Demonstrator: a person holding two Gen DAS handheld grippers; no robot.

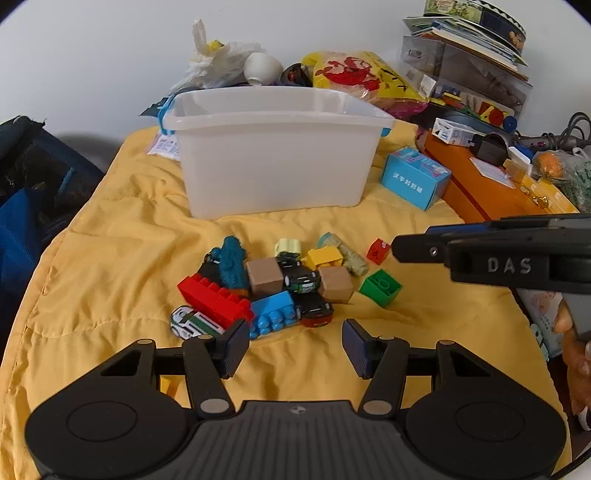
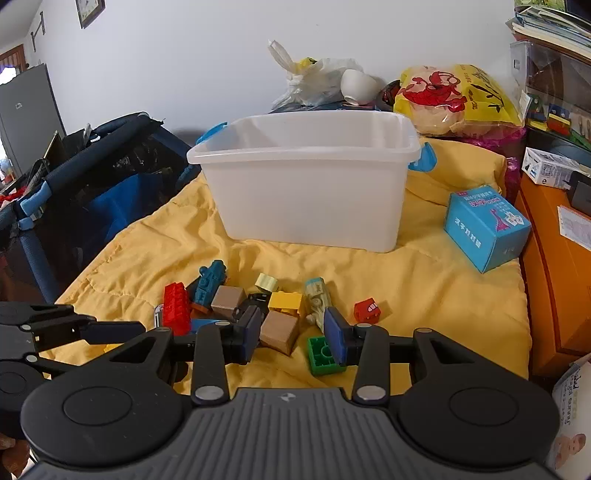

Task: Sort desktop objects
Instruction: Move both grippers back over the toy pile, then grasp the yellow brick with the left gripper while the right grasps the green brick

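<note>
A pile of toys lies on the yellow blanket point(image 1: 110, 229): a long red brick point(image 1: 212, 299), a blue brick point(image 1: 275, 312), two brown cubes point(image 1: 264, 278), a yellow brick point(image 1: 323, 256), a green brick point(image 1: 380, 286), a small red block point(image 1: 377, 251), toy cars point(image 1: 301, 278) and a teal figure point(image 1: 231, 264). An empty translucent white bin point(image 1: 273, 158) stands behind the pile. My left gripper point(image 1: 295, 345) is open just in front of the pile. My right gripper point(image 2: 291, 334) is open over the pile's near edge, by a brown cube point(image 2: 279, 330) and the green brick point(image 2: 321, 354).
A blue carton point(image 1: 415, 177) lies right of the bin. An orange box point(image 1: 491, 188) with clutter, stacked books point(image 1: 476, 33) and a yellow snack bag point(image 1: 364, 75) line the right and back. A dark blue playpen point(image 2: 92, 177) stands at the left edge.
</note>
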